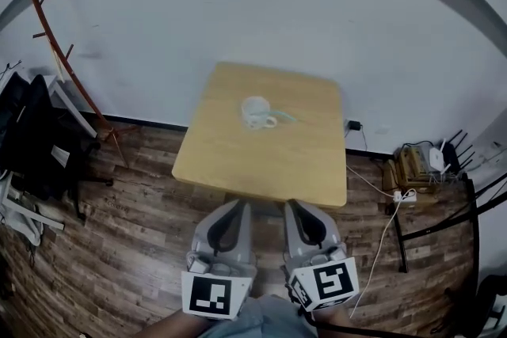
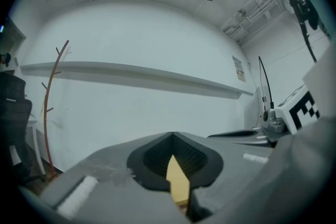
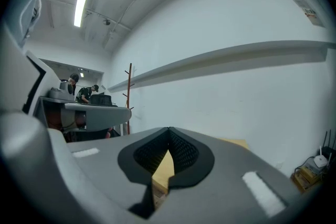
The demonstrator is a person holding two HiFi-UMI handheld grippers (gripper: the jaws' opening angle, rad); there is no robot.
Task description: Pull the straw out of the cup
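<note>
A white cup [image 1: 255,112] with a handle stands near the far middle of a square wooden table [image 1: 238,162]. A pale green straw [image 1: 286,116] pokes out of it toward the right. Both grippers hover side by side over the floor, short of the table's near edge and well away from the cup. The left gripper [image 1: 238,204] has its tips together and holds nothing. So does the right gripper [image 1: 296,204]. In the left gripper view the left gripper [image 2: 172,135] shows only a sliver of the table [image 2: 177,181]. The right gripper view shows the right gripper [image 3: 169,129] the same way.
A red-brown coat rack [image 1: 55,43] leans at the white wall on the left, with dark bags [image 1: 32,138] beneath it. A power strip with cables [image 1: 404,195] and a router [image 1: 437,158] lie on the wood floor to the right. People stand at a desk [image 3: 79,93] far off.
</note>
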